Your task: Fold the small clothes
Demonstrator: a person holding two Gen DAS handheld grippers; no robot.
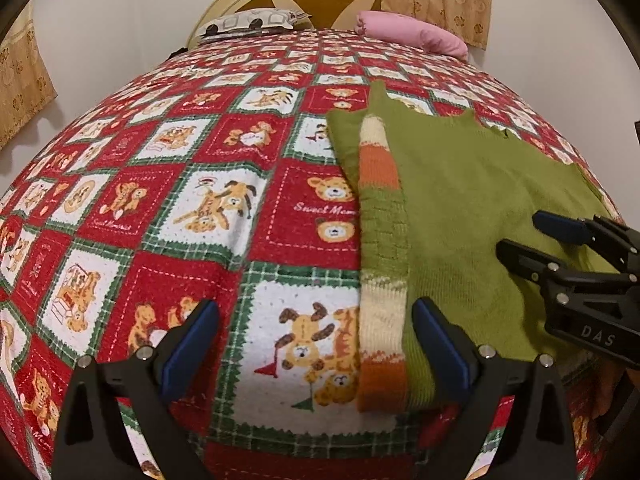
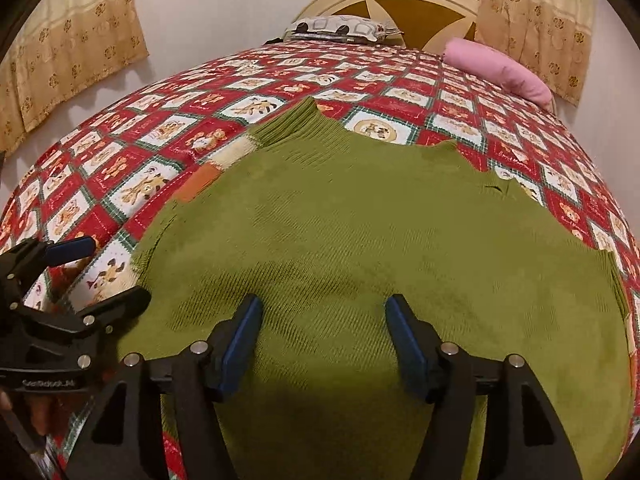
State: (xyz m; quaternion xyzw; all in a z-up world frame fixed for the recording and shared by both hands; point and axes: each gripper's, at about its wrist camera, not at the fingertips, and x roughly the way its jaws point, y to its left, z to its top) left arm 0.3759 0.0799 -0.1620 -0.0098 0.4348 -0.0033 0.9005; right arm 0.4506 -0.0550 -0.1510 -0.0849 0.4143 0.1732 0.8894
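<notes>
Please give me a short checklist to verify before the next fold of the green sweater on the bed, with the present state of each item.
1. Green knitted sweater lies flat on the red checked bedspread: ok.
2. Striped orange and cream sleeve is folded in along the body: ok.
3. Left gripper open and empty, over the sleeve edge: ok.
4. Right gripper open, over the green body, nothing pinched: ok.
5. Opposite sleeve already folded in: cannot tell, it is not visible.
6. Pink pillow and patterned grey pillow are far from the sweater: ok.
</notes>
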